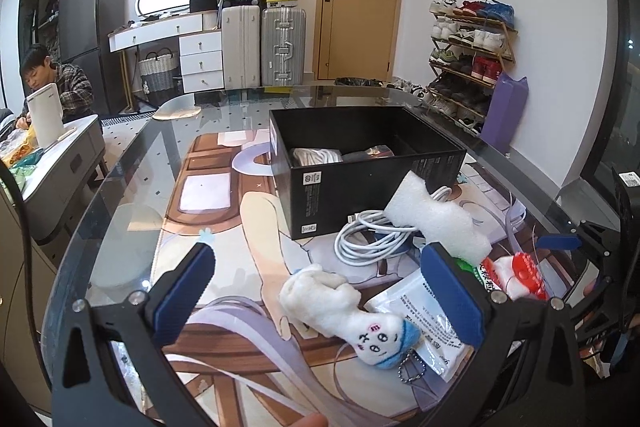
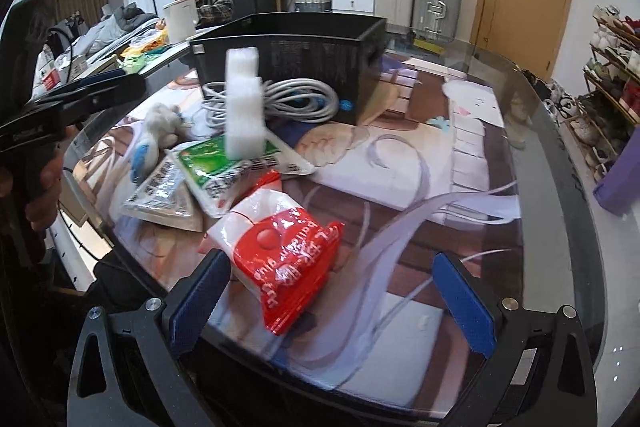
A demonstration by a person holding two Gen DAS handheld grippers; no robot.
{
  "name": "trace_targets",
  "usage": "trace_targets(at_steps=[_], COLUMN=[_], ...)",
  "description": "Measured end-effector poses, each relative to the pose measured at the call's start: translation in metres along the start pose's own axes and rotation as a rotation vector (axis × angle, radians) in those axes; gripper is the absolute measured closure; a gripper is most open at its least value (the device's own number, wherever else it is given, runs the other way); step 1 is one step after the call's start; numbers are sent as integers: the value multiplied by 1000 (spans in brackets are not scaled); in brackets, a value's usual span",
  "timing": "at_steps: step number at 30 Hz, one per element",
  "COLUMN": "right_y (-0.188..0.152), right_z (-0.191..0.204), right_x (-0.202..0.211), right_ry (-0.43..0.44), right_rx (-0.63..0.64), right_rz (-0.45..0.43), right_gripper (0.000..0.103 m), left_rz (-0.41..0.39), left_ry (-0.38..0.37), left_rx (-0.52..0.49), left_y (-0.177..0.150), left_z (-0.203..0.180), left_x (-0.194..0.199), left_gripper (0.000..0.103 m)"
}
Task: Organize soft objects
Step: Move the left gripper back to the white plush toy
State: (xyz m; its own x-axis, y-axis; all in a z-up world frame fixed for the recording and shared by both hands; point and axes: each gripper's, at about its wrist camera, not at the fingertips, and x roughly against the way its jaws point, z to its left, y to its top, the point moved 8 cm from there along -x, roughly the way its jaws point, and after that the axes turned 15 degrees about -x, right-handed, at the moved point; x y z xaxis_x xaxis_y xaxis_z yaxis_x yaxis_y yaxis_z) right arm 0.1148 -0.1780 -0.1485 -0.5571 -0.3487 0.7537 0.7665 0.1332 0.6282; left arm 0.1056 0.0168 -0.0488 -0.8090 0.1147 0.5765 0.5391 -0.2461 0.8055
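Left tongs (image 1: 316, 291) spread wide around plush (image 1: 348, 311) on counter (image 1: 132, 187); right tongs (image 2: 340, 295) spread, red packet (image 2: 288, 259) between them. Box (image 1: 360, 167) behind.

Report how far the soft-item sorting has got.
Done: a few fabric items already lie inside the black box. In hand: nothing; the left tool is open around the plush toy, and the right tool is open by the red packet. Left: the foam block and white cable still outside.
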Motion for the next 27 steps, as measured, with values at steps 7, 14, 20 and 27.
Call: trace_targets(at_steps=[7, 14, 20, 27], right_y=[7, 11, 16, 18], right_z=[-23, -7, 1, 3], right_x=[-1, 6, -7, -10], right_ry=[-50, 39, 27, 21], right_rx=[-63, -62, -80, -86], right_rz=[-22, -33, -24, -24], right_gripper=[0, 0, 0, 0], left_rz=[6, 22, 76, 181], left_ry=[-1, -1, -23, -35], left_rx=[-2, -9, 19, 31], left_y=[-2, -6, -14, -34], left_z=[1, 0, 3, 5], left_x=[-2, -6, -16, -35], left_gripper=[0, 0, 0, 0])
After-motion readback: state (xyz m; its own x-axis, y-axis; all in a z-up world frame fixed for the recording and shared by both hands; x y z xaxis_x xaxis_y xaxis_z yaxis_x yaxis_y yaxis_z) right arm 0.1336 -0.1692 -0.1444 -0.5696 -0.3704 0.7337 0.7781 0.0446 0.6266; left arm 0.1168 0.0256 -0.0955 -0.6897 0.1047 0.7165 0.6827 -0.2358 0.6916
